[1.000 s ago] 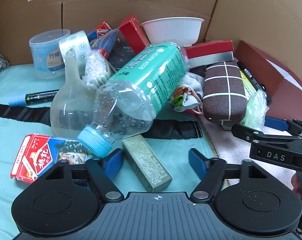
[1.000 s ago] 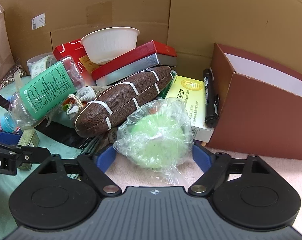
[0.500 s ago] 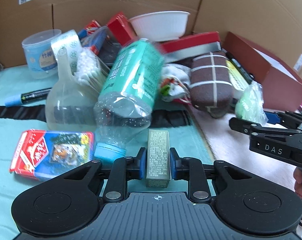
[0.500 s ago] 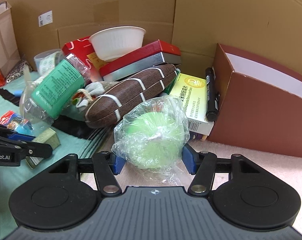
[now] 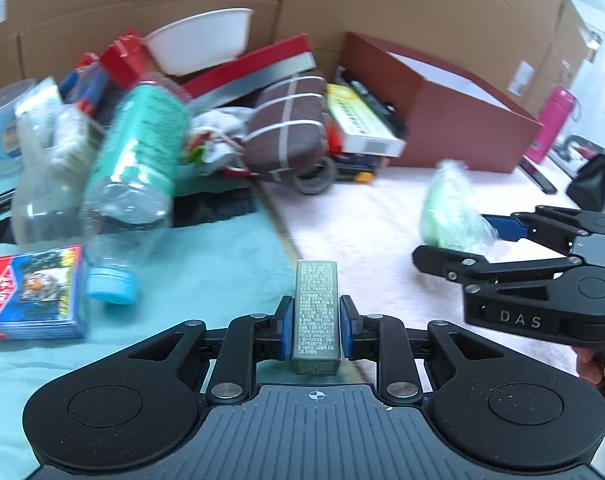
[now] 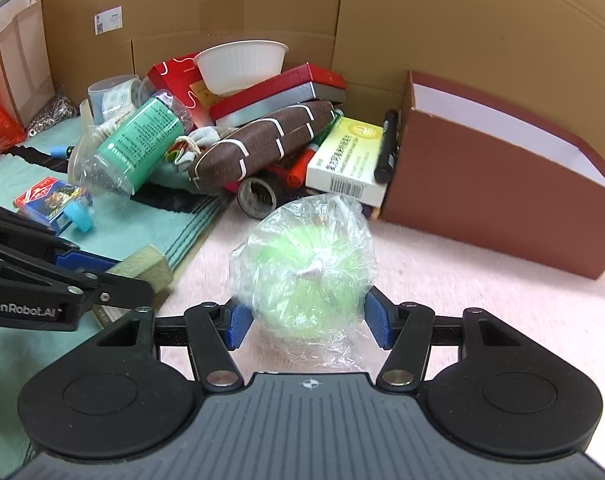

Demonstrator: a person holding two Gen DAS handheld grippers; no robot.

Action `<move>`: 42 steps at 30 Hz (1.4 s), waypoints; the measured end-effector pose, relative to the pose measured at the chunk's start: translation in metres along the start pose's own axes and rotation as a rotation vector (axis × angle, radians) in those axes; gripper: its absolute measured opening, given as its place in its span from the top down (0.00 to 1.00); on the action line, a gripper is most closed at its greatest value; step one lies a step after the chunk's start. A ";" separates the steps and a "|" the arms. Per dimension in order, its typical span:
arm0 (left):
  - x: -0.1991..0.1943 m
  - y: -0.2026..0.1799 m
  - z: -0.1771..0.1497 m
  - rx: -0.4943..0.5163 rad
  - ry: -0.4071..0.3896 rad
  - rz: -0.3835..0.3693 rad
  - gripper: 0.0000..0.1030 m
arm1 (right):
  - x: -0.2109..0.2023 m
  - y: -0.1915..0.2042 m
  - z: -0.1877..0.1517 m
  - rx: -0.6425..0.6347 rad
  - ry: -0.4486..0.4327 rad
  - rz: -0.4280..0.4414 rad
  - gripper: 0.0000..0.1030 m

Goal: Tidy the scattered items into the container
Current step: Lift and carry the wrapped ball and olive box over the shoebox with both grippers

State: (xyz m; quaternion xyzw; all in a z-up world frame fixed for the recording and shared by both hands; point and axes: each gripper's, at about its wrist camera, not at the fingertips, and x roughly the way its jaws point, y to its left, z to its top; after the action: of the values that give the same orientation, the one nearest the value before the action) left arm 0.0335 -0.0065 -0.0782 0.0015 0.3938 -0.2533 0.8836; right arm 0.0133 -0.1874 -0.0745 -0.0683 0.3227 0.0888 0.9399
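Now both loaded for the red box [image 6: 502, 200]: left claw [image 5: 316, 326] clamps olive carton [image 5: 316, 312], right claw [image 6: 306, 320] pinches bagged green ball [image 6: 302, 276].

We see the bowl [image 6: 240, 65] atop the pile at the surface's back edge, the open box [image 6: 498, 196] to its right, the bottle [image 6: 136, 148] left.
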 end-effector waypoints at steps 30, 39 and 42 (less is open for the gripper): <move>0.023 -0.017 0.007 0.064 0.031 -0.017 0.63 | 0.020 -0.008 -0.010 0.042 0.008 0.061 0.34; 0.021 -0.023 0.005 0.074 0.032 0.012 0.65 | 0.016 -0.009 -0.012 0.077 0.009 0.069 0.37; 0.018 -0.026 0.005 0.078 0.031 0.010 0.64 | 0.012 -0.011 -0.014 0.083 0.010 0.067 0.37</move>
State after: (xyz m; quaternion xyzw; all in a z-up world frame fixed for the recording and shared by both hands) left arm 0.0356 -0.0378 -0.0825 0.0420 0.3974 -0.2640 0.8778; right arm 0.0163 -0.1988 -0.0919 -0.0190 0.3328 0.1062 0.9368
